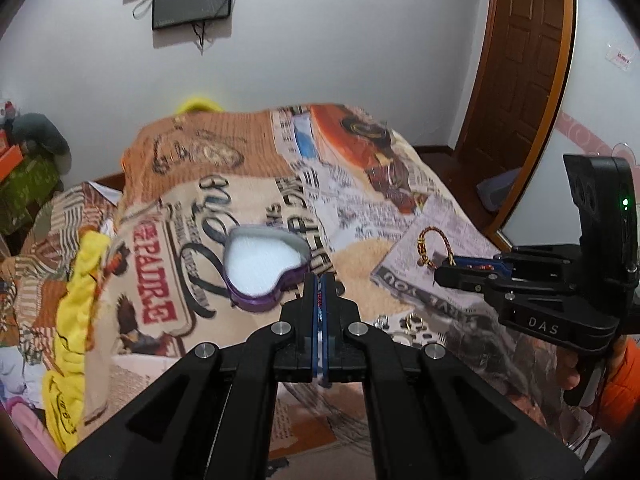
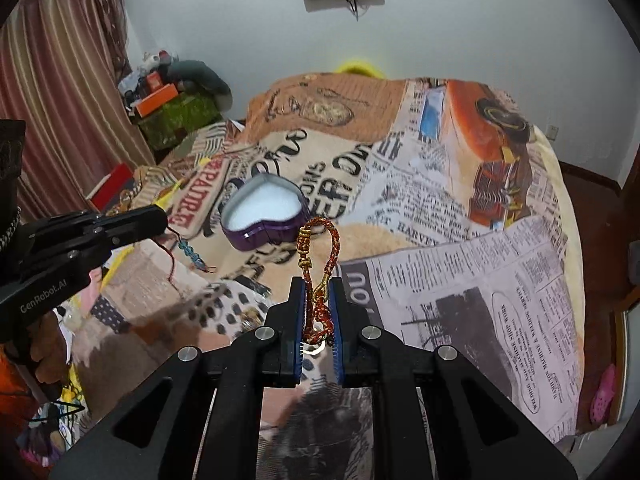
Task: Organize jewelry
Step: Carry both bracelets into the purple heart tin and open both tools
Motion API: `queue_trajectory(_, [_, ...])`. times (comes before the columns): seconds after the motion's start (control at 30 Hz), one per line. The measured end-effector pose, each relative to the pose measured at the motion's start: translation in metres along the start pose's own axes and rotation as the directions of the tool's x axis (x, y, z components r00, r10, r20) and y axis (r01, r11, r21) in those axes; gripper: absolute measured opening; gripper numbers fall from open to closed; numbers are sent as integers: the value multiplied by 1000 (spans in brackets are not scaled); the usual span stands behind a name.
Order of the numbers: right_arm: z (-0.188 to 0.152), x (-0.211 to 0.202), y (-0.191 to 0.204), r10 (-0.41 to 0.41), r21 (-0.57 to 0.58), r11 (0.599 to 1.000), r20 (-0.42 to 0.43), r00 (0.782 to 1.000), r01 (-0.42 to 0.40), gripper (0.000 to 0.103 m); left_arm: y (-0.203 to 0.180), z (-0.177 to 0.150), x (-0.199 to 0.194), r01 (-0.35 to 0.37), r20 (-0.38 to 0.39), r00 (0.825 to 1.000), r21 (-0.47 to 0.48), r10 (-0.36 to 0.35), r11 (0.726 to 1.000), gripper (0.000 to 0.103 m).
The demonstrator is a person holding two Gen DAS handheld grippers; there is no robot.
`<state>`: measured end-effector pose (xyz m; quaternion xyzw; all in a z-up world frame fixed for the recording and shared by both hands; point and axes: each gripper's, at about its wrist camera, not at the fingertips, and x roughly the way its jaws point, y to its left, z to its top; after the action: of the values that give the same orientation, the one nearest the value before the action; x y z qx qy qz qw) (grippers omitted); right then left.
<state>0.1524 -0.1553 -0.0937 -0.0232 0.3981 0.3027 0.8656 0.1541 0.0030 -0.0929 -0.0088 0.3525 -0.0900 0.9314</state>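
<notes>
I am holding a gripper in each hand above a bed covered with a newspaper-print blanket (image 2: 460, 248). On the left, my left gripper (image 2: 162, 218) is pinching a thin dark red cord with blue beads (image 2: 191, 254), which is dangling from its closed tips above the blanket; in the left wrist view the fingers (image 1: 308, 292) are pressing together with only a sliver of the cord showing between them. Just past the middle, farther away on the blanket, an open heart-shaped purple box (image 1: 262, 268) with a white lining is sitting flat, apart from both grippers. To the right of it, my right gripper (image 2: 318, 300) is clamping a red and gold braided bracelet (image 2: 320, 264), whose loop is sticking up beyond the blue pads (image 2: 335, 320). Near me, between the two grippers, a few small metal pieces (image 1: 414, 322) are lying on the blanket, too blurred to identify. Far right, a brown wooden door (image 1: 516, 64) is standing against the white wall.
</notes>
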Motion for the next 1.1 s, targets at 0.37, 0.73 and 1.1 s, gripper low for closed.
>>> queue_trajectory(0.37, [26, -2, 12, 10, 8, 1000, 71, 997, -10, 10, 15, 27, -16, -62, 107, 993, 41, 58, 997, 0])
queue_trajectory(0.73, [55, 36, 23, 18, -42, 999, 48, 999, -16, 10, 36, 41, 9, -77, 111, 991, 36, 72, 996, 0])
queue_trajectory(1.1, [70, 89, 27, 35, -64, 997, -51, 998, -38, 10, 61, 39, 54, -65, 38, 997, 5, 64, 998, 0])
